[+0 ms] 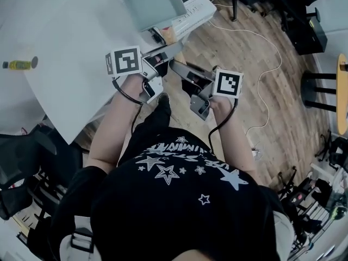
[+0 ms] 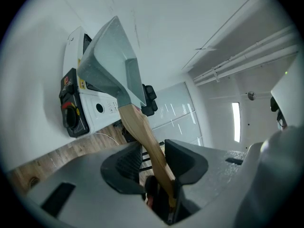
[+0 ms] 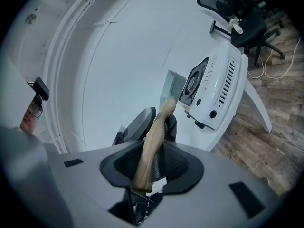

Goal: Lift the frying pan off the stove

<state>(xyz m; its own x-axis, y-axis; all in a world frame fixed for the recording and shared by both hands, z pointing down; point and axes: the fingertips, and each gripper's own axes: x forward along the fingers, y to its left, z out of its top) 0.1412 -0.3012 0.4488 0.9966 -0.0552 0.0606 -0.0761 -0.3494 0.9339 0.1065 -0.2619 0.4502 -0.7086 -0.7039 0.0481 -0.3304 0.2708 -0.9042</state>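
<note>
A round white worktop (image 1: 65, 31) fills the upper left of the head view. Far out on it, well apart from everything else, lies a small yellow-green bottle (image 1: 16, 64). Near the worktop's edge sits a white portable gas stove (image 1: 196, 7), with a black control knob marked in red (image 2: 71, 113) on its front. Beyond the worktop is a wood-plank floor (image 1: 255, 64), where a thin white cable (image 1: 272, 75) snakes across and black chairs (image 1: 304, 20) stand at the far side. Nothing lies between the grippers and the stove.

The grey-green square frying pan (image 1: 149, 4) has sloping sides and a pale, curved wooden handle (image 2: 142, 132). It is held in the air by that handle. In the head view its body overlaps the stove's left end. In the left gripper view its bare underside shows, with the stove behind it and apart from it.

The left hand-held gripper (image 2: 154, 151) is clamped on the handle partway along, its ribbed dark pads on either side of the wood. The right hand-held gripper (image 3: 153, 151) is clamped on the handle's butt end, just behind the left one, whose jaws show ahead of it in the right gripper view.
</note>
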